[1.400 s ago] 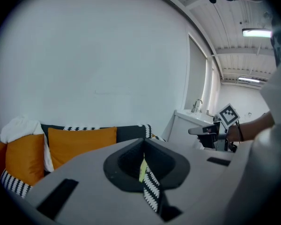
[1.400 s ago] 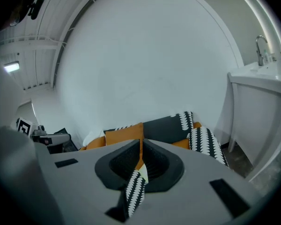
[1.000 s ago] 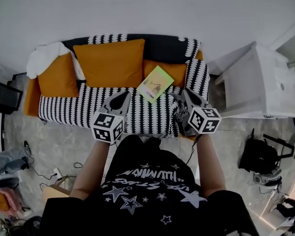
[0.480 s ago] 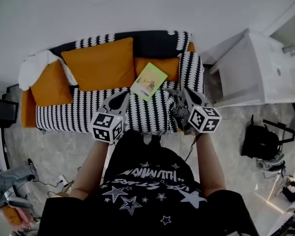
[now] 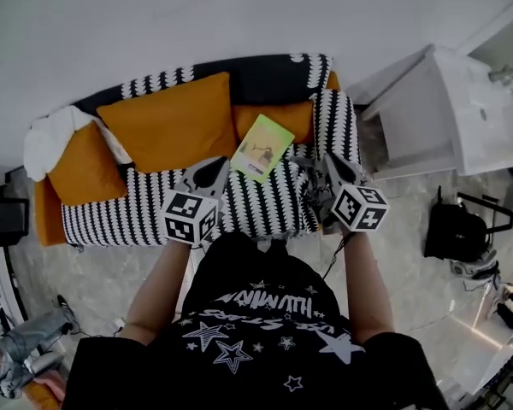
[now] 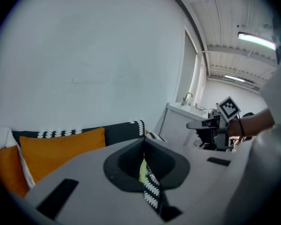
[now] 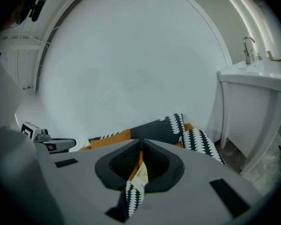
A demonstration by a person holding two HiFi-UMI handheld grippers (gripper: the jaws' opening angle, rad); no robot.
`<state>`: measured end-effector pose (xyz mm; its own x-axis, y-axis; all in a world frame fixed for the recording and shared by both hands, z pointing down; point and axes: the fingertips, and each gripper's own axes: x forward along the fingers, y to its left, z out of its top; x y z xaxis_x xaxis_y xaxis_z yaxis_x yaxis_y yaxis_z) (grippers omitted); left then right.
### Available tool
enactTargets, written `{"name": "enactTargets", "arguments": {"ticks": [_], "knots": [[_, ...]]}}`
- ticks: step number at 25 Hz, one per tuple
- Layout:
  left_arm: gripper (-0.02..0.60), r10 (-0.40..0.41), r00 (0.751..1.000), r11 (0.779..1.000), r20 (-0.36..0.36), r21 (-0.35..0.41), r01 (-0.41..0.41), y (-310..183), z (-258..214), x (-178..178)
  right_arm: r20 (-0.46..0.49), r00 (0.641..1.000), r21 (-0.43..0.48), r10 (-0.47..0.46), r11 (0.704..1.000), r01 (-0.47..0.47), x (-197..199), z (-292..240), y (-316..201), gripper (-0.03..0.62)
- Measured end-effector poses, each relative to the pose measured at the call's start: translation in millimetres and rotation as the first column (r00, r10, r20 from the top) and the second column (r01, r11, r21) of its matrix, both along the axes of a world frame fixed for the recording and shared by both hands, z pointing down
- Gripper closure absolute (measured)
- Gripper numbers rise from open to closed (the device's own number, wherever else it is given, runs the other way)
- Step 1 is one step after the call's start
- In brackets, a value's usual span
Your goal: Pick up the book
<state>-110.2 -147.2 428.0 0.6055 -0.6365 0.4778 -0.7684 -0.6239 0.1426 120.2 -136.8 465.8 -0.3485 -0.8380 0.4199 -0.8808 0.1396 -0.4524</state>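
A yellow-green book (image 5: 262, 147) lies on the black-and-white patterned sofa (image 5: 154, 196), propped against an orange cushion (image 5: 278, 118). My left gripper (image 5: 209, 169) hovers over the seat just left of the book, its jaws together with nothing between them. My right gripper (image 5: 319, 164) hangs to the book's right near the sofa's patterned armrest (image 5: 338, 126), also shut and empty. In the left gripper view the left gripper (image 6: 144, 142) shows a sliver of the book (image 6: 142, 170) through its slit. The right gripper (image 7: 140, 142) likewise frames the book (image 7: 140, 176).
Large orange cushions (image 5: 175, 120) and a white blanket (image 5: 47, 139) fill the sofa's left part. A white cabinet with a sink (image 5: 445, 109) stands right of the sofa. A black bag (image 5: 449, 233) sits on the floor at the right. Another person's legs (image 5: 26, 348) show at lower left.
The head view has swung, so the sofa now sits tilted. Both grippers have edged slightly toward the sofa and stay shut. The person at lower left has shifted.
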Motion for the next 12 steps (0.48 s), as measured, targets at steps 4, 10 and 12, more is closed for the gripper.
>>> {"name": "enactTargets", "arguments": {"ticks": [4, 10, 12], "knots": [[0.574, 0.055, 0.998, 0.998, 0.0, -0.008, -0.055, -25, 4, -7, -0.004, 0.998, -0.021, 0.069, 0.997, -0.069, -2, 3, -14, 0.56], [0.574, 0.141, 0.99, 0.989, -0.004, -0.055, -0.141, -52, 26, -20, -0.008, 0.983, -0.065, 0.181, 0.981, -0.181, -10, 19, -23, 0.56], [0.574, 0.167, 0.986, 0.983, -0.005, -0.07, -0.167, -61, 35, -24, -0.012, 0.976, -0.077, 0.219, 0.973, -0.219, -12, 25, -25, 0.56]]}}
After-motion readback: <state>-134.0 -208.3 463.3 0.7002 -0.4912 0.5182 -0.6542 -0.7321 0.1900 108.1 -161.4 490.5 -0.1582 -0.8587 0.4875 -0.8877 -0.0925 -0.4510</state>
